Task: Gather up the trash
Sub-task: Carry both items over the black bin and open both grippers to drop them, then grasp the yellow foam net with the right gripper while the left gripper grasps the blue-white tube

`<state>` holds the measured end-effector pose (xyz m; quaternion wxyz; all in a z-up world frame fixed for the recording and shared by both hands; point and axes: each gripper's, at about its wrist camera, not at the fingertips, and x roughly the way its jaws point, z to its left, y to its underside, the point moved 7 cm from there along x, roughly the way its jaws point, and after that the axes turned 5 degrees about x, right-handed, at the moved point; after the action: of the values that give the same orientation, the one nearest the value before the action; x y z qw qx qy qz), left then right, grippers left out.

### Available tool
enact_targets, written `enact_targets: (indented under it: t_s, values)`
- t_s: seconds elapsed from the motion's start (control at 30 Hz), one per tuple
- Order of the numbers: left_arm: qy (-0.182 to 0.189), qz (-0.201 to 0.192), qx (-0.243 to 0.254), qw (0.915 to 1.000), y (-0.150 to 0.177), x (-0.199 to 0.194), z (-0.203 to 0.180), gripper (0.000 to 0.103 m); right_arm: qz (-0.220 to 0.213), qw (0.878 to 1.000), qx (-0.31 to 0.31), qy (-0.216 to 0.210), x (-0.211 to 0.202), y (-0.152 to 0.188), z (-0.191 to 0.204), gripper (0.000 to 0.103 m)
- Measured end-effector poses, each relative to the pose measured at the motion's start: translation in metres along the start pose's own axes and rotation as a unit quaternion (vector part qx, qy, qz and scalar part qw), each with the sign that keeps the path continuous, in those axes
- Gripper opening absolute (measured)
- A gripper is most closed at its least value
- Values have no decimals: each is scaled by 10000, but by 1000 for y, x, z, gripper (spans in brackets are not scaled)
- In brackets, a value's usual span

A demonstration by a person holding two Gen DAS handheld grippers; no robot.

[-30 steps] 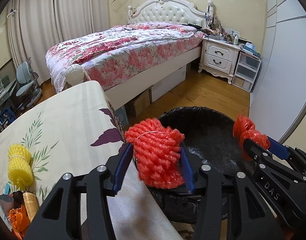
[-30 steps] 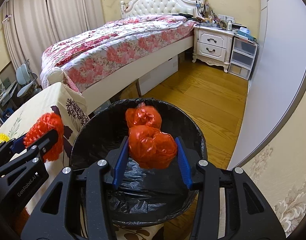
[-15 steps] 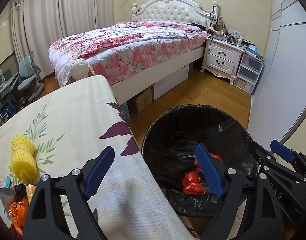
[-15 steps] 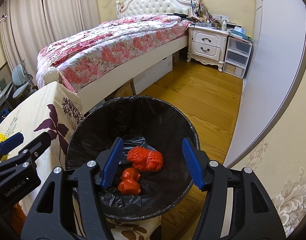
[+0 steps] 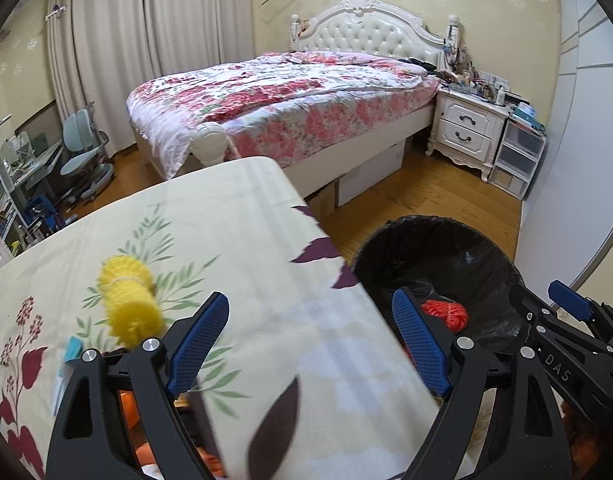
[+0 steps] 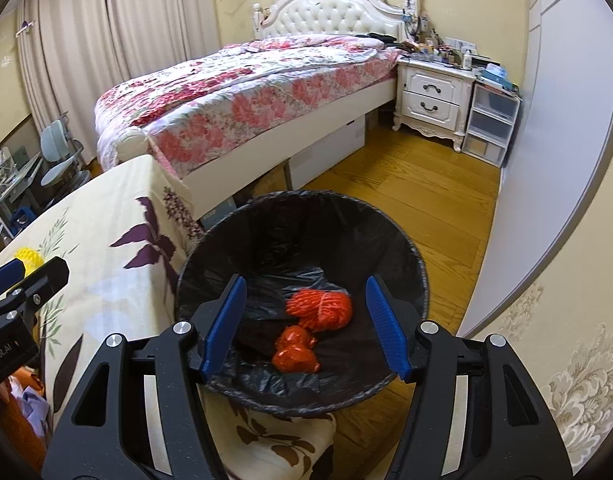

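Note:
A black-lined trash bin (image 6: 420,280) stands beside the table; a red foam net (image 6: 320,309) and a red plastic wad (image 6: 294,354) lie at its bottom. The net also shows in the left wrist view (image 5: 446,314), inside the bin (image 5: 502,256). My right gripper (image 6: 304,328) is open and empty above the bin. My left gripper (image 5: 310,344) is open and empty over the table's right edge. A yellow foam net (image 5: 128,304) lies on the floral tablecloth (image 5: 234,248), left of the left gripper.
More small trash, orange and blue pieces (image 5: 70,354), lies at the table's near left, partly hidden by the left gripper. A bed (image 6: 246,92), a nightstand (image 6: 434,96) and plastic drawers (image 6: 490,124) stand beyond on the wood floor (image 6: 418,196).
Both grippers opened and dropped their red pieces into the bin. The left gripper has since swung left, over the table toward the yellow net.

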<state>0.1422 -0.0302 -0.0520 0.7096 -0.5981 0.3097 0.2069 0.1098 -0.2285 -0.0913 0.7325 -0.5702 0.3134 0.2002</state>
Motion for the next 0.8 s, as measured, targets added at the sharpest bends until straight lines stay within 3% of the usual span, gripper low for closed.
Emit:
enact_targets:
  t_s: [0.43, 0.8]
  values:
    - [-600, -5, -534, 9968, 35, -38, 98, 84, 130, 9958, -631, -647, -12, 17, 93, 61]
    - [-1381, 63, -1031, 9850, 69, -51, 209, 84, 176, 9827, -1320, -1289, -21, 23, 196, 61]
